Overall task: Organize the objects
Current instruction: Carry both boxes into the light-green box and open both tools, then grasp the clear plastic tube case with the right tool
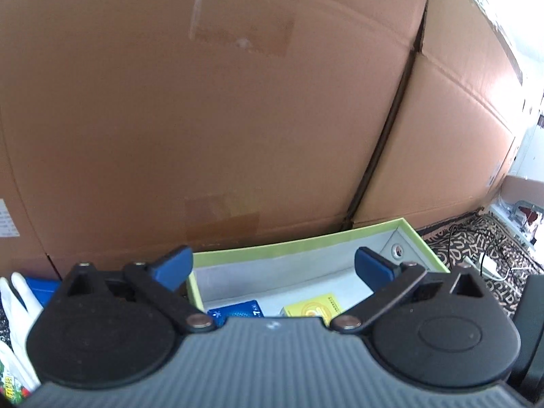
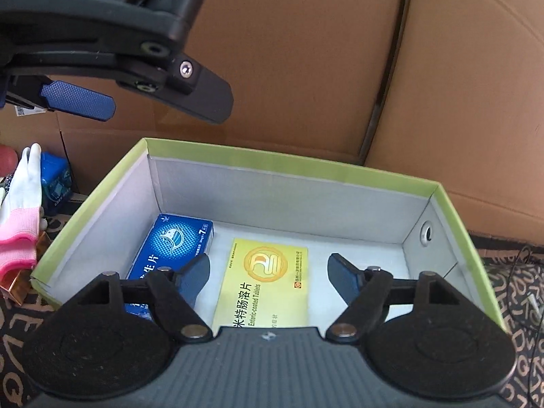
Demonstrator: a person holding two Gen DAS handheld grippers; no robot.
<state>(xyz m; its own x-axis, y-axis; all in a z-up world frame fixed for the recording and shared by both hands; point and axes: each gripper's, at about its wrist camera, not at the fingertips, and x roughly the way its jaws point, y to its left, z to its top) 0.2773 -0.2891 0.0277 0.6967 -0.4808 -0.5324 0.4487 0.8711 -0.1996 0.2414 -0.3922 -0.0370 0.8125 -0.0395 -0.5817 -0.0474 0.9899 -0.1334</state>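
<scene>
Left gripper (image 1: 272, 267): I see it wide, empty; above box (image 2: 238, 163)
Right gripper (image 2: 268, 273): wide, empty; over yellow pack (image 2: 268, 272)
Blue pack (image 2: 176, 241): beside yellow, in box

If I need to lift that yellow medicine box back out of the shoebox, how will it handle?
The yellow medicine box lies flat, so it probably won't roll or tip. It looks like thin card, likely light and crushable. Its face looks smooth, so possibly slick; gripping its edges seems safer.
</scene>
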